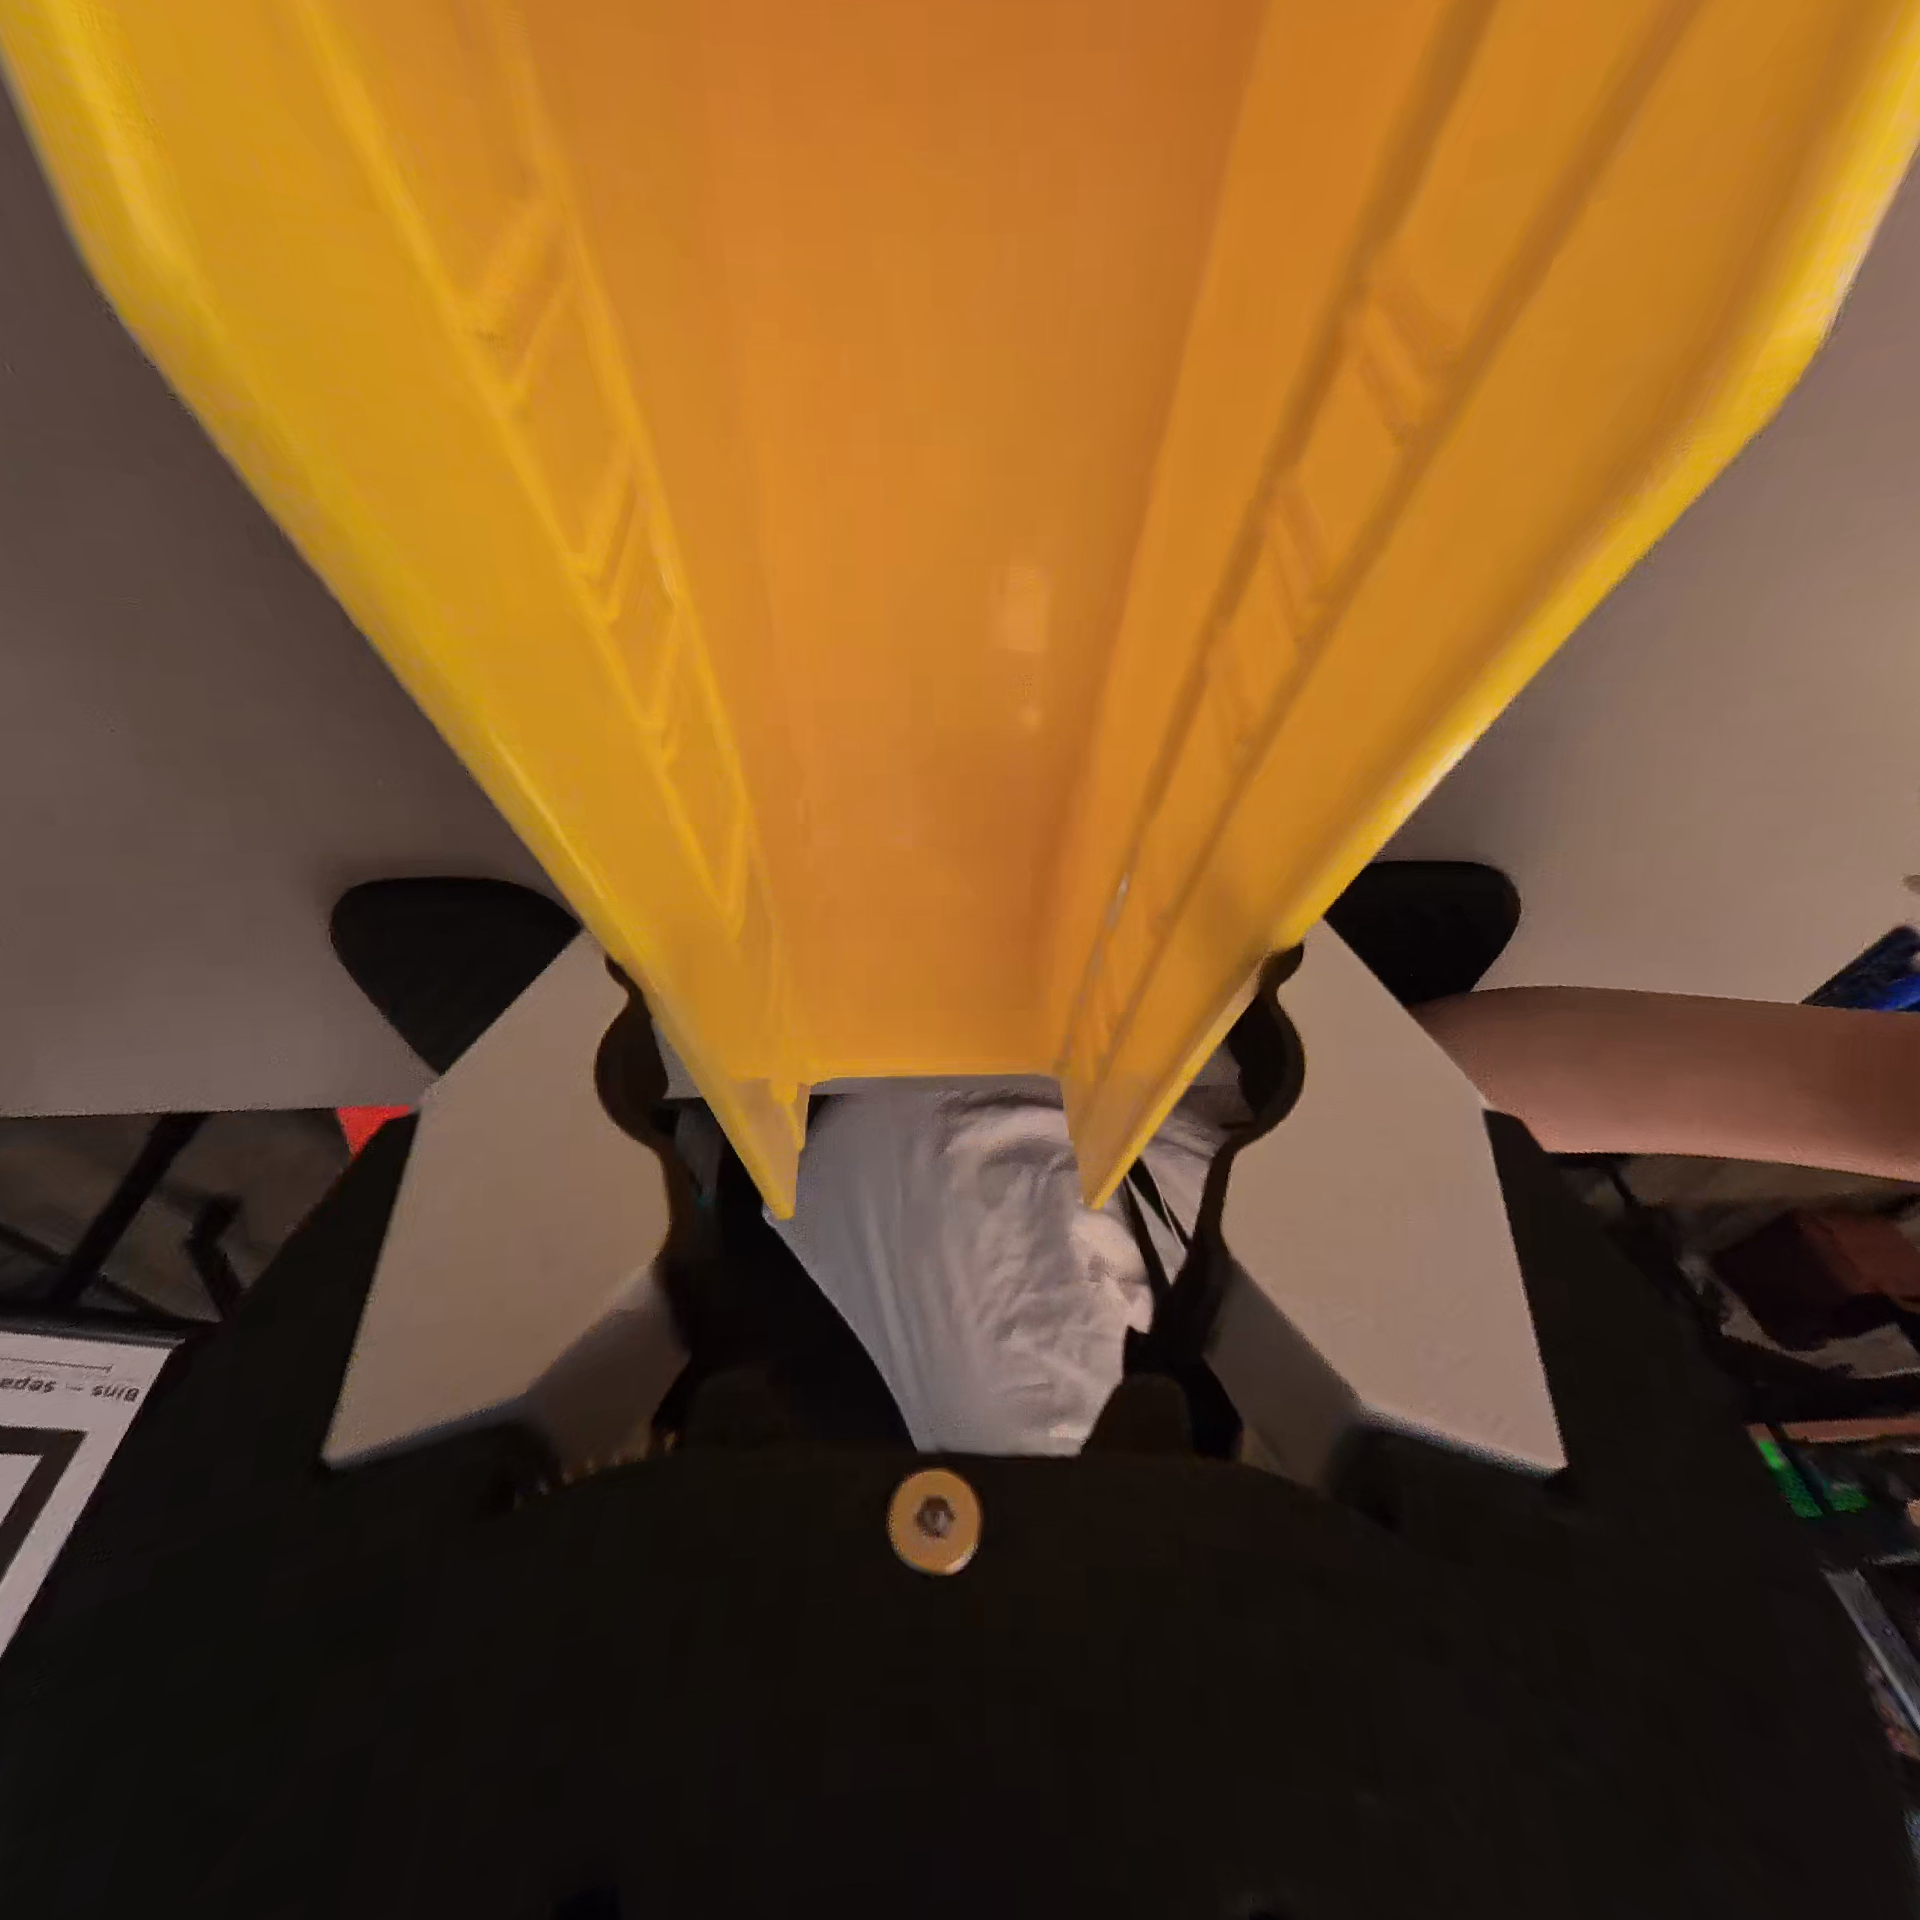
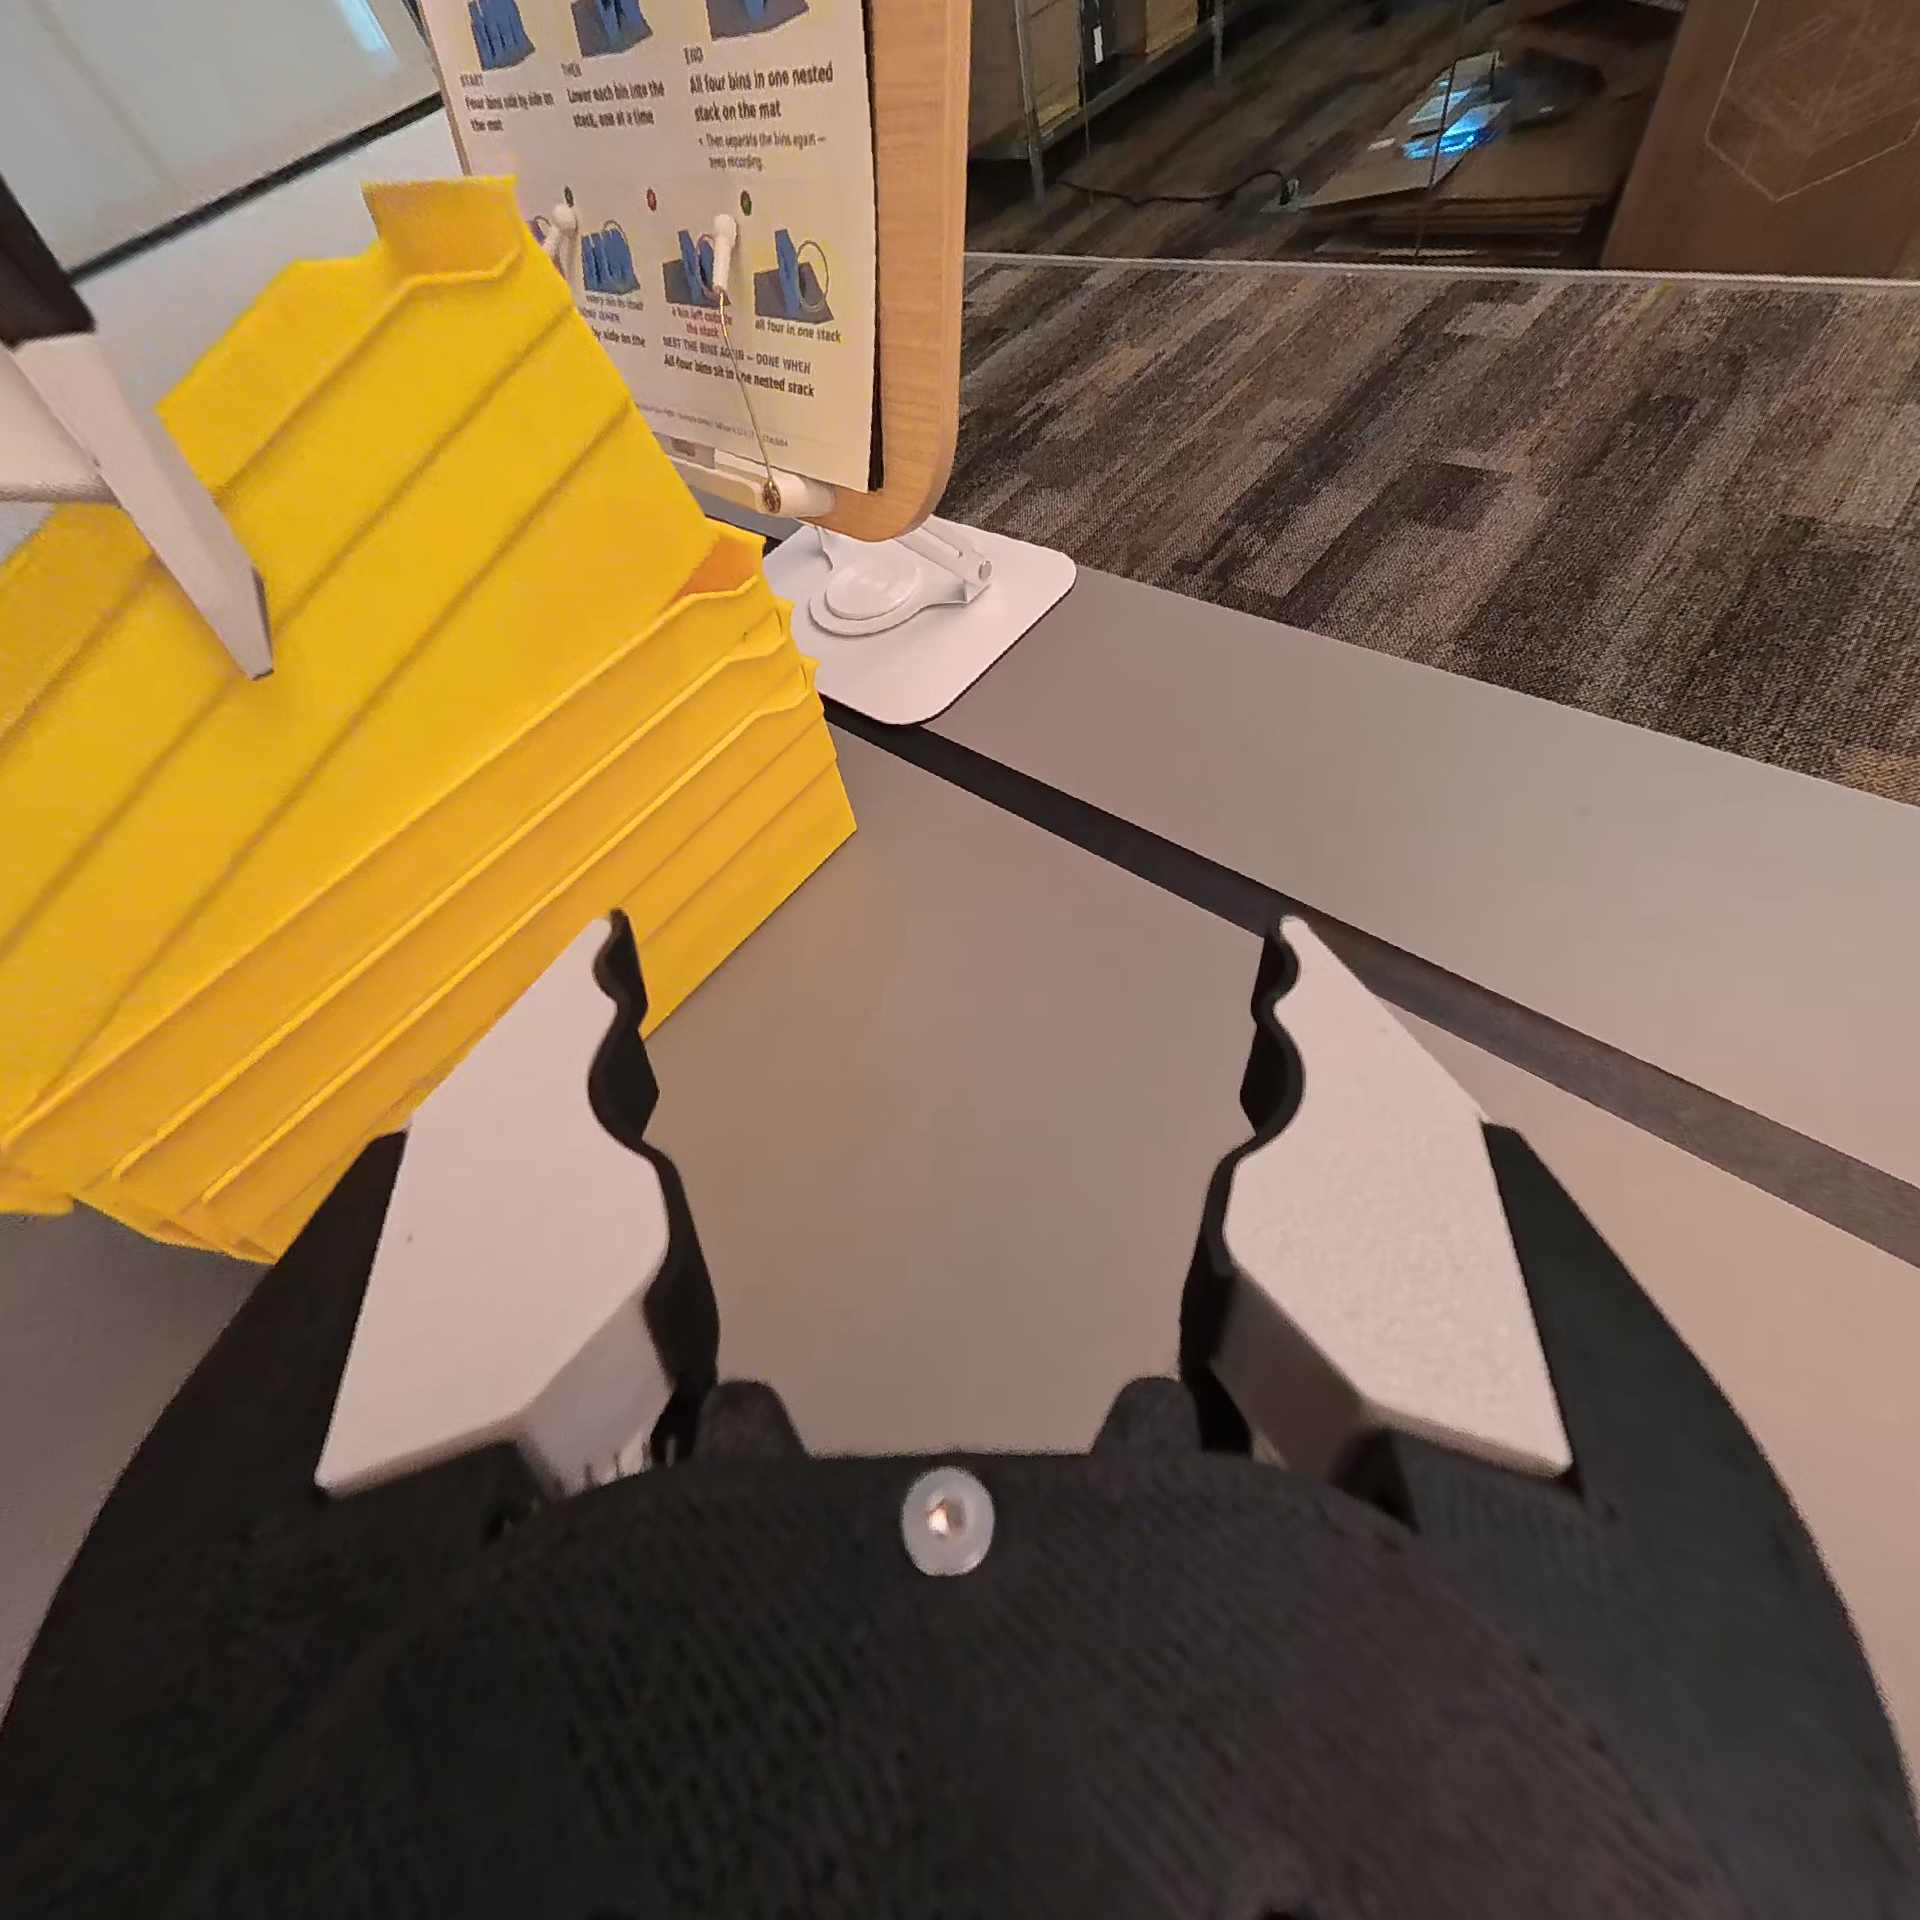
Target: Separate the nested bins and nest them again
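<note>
You were in the separating step: your left gripper (image 1: 951,977) had a yellow bin (image 1: 935,520) wedged between its fingers, both pads against the bin's ribbed outer edges, holding it raised and tilted over the rest of the yellow stack (image 2: 436,883) on the grey table (image 2: 1039,1039). Your right gripper (image 2: 951,997) hung just beside the stack, jaws spread wide with nothing between them. The next move probably called for carrying the lifted bin clear and setting it down apart from the stack.
</note>
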{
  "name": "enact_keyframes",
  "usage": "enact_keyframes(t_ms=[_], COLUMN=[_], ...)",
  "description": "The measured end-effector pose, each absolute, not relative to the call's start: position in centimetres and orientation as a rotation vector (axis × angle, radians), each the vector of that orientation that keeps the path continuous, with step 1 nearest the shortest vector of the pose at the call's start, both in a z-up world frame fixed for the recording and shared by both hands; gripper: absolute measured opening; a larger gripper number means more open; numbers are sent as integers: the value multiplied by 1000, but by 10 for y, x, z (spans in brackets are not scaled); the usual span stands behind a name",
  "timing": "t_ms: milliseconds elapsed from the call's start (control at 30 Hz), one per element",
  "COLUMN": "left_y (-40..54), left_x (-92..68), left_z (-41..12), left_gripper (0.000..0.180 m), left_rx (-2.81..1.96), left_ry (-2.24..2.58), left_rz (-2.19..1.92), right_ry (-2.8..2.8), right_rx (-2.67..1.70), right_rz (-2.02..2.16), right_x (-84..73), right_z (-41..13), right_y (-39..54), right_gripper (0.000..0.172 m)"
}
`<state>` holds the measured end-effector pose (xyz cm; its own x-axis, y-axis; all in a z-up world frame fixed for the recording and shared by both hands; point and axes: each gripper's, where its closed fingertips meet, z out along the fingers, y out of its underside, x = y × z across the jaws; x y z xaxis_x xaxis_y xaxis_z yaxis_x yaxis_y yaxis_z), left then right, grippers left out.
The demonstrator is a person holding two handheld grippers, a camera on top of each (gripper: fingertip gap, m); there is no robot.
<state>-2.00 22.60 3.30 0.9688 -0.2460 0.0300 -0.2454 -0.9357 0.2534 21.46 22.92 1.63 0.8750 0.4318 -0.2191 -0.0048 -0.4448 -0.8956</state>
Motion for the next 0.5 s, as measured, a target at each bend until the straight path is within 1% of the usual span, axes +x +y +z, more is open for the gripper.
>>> enact_keyframes(t_ms=[500], left_y=[238], left_x=[-13], left_z=[-10], left_gripper=[119], left_rx=[2824], left_ry=[-362], left_rz=[-53], right_ry=[-316], right_rx=[-1993], right_rz=[512], right_x=[214], right_z=[13], right_y=[232], right_gripper=[117])
